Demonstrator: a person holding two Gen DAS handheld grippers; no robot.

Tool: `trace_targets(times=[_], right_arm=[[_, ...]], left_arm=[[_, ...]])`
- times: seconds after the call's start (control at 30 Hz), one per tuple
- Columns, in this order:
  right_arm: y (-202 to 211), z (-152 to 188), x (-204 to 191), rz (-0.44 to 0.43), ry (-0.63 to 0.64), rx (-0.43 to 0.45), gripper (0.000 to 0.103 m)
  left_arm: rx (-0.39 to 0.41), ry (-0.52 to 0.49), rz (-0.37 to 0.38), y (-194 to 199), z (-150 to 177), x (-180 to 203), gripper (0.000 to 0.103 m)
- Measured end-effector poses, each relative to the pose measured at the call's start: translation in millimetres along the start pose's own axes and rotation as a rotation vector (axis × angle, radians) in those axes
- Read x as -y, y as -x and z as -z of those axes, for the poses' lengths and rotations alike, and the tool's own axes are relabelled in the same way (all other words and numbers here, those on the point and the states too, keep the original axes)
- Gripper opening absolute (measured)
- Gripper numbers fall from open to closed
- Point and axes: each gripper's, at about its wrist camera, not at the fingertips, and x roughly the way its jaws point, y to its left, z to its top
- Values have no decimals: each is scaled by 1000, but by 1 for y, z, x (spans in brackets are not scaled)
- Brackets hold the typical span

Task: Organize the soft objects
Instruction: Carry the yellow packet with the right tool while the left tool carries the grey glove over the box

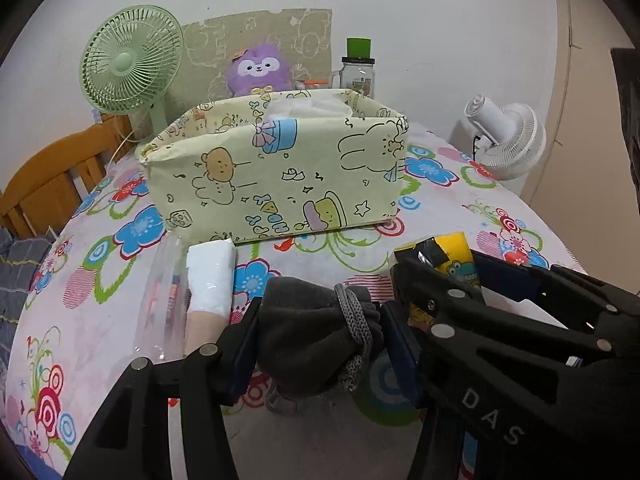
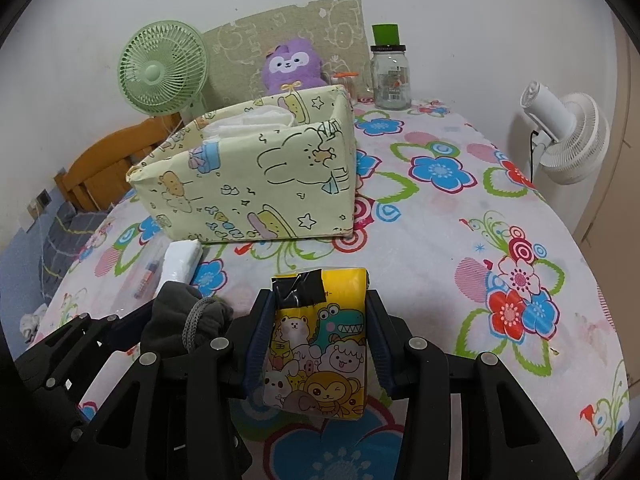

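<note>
table with flowered cloth (image 2: pixel 460 248). fabric storage box (image 1: pixel 276 176), pale yellow with cartoon print, open top, sits mid-table toward the far side. inside it: white folded soft items (image 1: pixel 310 109) showing above the rim; how many, cannot tell.

left gripper (image 1: pixel 318 344): jaws partly closed, pads pressing both sides of a dark grey fleece pouch (image 1: pixel 308 340) with a grey drawstring cord (image 1: pixel 358 332) knotted around its neck. pouch is held just above the cloth, in front of the box, outside it.

right gripper (image 2: pixel 318 340): jaws partly closed on a yellow tissue pack (image 2: pixel 320 340) printed with cartoon animals, black tape patch at its far end. pack is gripped on both long sides, near the table's front edge, outside the box.

a white wrapped tissue pack (image 1: pixel 210 276) lies on the cloth just in front of the box's left corner, beside a clear plastic wrapper (image 1: pixel 164 300).

behind the box: purple plush toy (image 2: pixel 290 66), green desk fan (image 2: pixel 162 70), glass jar with green lid (image 2: pixel 390 76). jar contents unclear. white fan (image 2: pixel 568 140) at the right, off the table.
</note>
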Motion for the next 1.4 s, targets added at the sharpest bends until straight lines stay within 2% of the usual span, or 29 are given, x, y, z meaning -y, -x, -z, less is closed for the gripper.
trace_targets(times=[0.3, 0.6, 0.97, 1.4], right_arm=[[23, -14, -13, 3, 32, 49, 48], [57, -43, -29, 0, 65, 123, 48], [88, -72, -42, 12, 93, 177, 48], [104, -114, -52, 2, 100, 227, 48]], left_arm=[[37, -4, -7, 24, -8, -2, 59], [113, -21, -19, 60, -37, 0, 59], [162, -19, -18, 89, -65, -4, 59], [211, -18, -20, 109, -105, -12, 59]])
